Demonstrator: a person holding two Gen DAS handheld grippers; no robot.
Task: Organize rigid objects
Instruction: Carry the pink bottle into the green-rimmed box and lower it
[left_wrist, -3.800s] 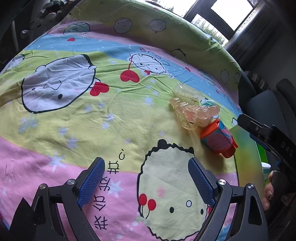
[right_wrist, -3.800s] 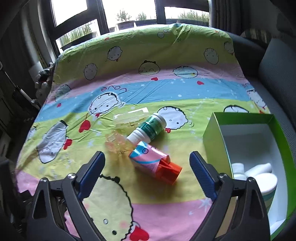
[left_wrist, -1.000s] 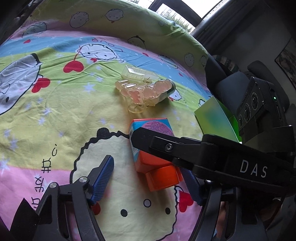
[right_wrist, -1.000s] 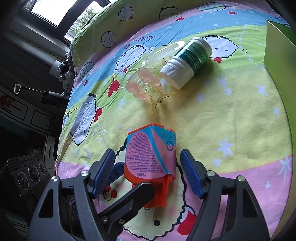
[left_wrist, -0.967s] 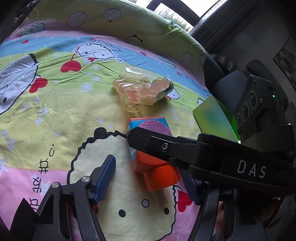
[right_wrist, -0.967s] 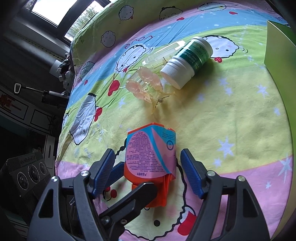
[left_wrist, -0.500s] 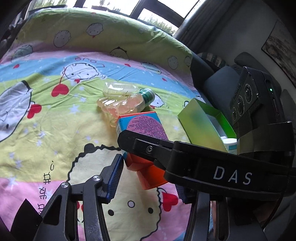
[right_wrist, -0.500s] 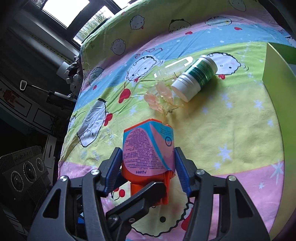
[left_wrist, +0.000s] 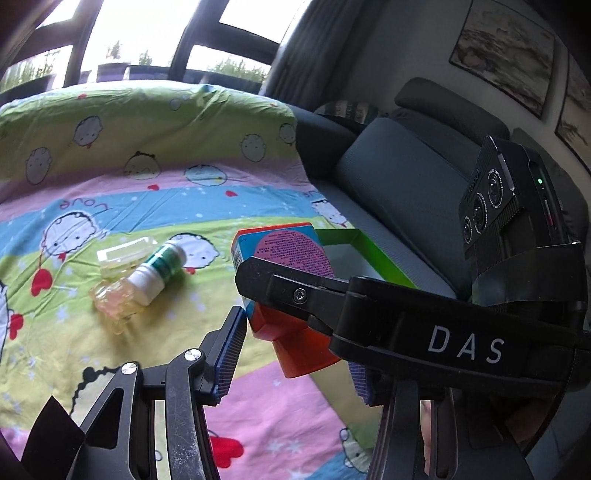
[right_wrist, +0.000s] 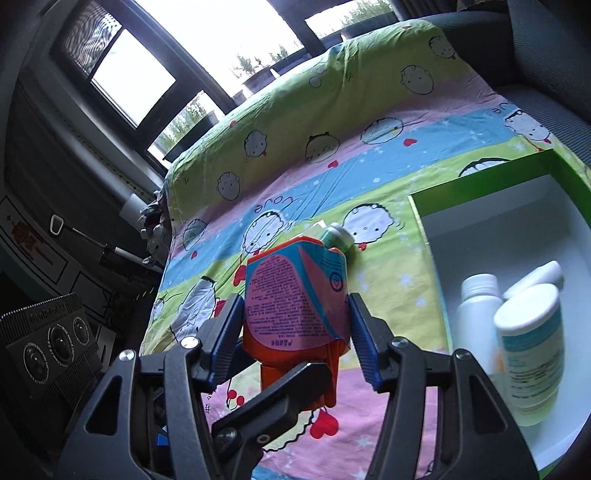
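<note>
An orange, pink and blue bottle (right_wrist: 297, 295) is held in the air between both grippers. My right gripper (right_wrist: 295, 332) is shut on its body. My left gripper (left_wrist: 295, 354) is shut on its orange lower part (left_wrist: 291, 332); the right gripper's arm crosses in front of it. A green box (right_wrist: 480, 177) with a white inside sits to the right and holds several white bottles (right_wrist: 532, 347). A green-and-white bottle (left_wrist: 160, 273), a clear case (left_wrist: 122, 254) and a clear peach toy (left_wrist: 110, 302) lie on the sheet.
The cartoon-print sheet (left_wrist: 110, 177) covers the surface. A dark grey sofa cushion (left_wrist: 399, 192) lies right of the box (left_wrist: 365, 251). Windows are at the back. Dark equipment (right_wrist: 51, 339) stands at the left.
Both grippers closed on the orange bottle and lifted it off the sheet. It has moved up and right, toward the green box.
</note>
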